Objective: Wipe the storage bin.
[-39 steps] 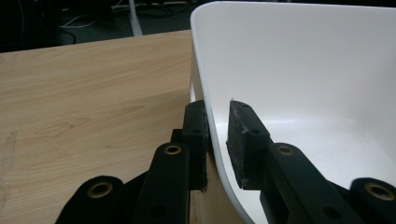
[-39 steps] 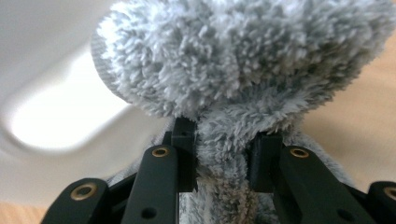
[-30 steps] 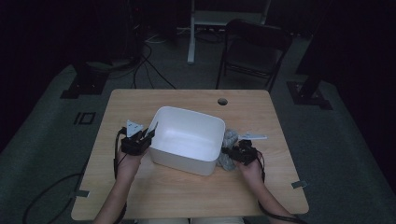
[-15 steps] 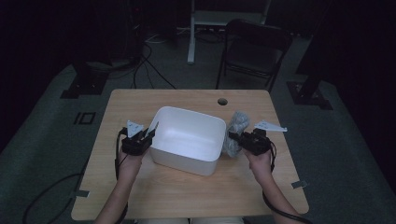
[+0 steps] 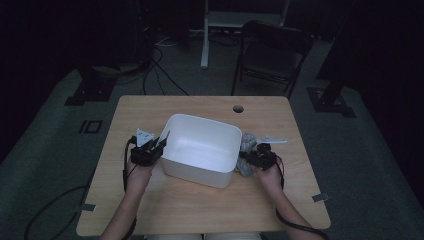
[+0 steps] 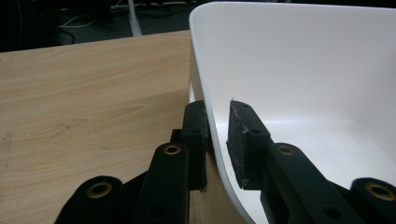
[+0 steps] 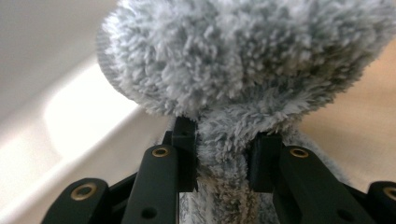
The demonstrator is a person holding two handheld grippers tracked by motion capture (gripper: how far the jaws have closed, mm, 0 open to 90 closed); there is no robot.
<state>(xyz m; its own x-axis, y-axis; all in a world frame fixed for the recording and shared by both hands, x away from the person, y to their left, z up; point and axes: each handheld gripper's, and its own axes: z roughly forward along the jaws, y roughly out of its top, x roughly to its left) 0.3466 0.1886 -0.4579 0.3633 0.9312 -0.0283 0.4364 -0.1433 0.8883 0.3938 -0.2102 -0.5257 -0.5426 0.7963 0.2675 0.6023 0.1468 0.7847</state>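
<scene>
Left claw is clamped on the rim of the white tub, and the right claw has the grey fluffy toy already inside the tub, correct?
Not quite. The grey fluffy toy is outside the white tub, against its right wall above the table, as the high view shows. The right claw does grip it, and the left claw straddles the rim.

From above your side, the high view looks forward and down on the whole table (image 5: 200,210). Your left gripper view sits very close to the white tub (image 6: 299,60), looking along its rim. Your right gripper view faces the grey plush (image 7: 243,60) closely. All three views share the tub.
</scene>
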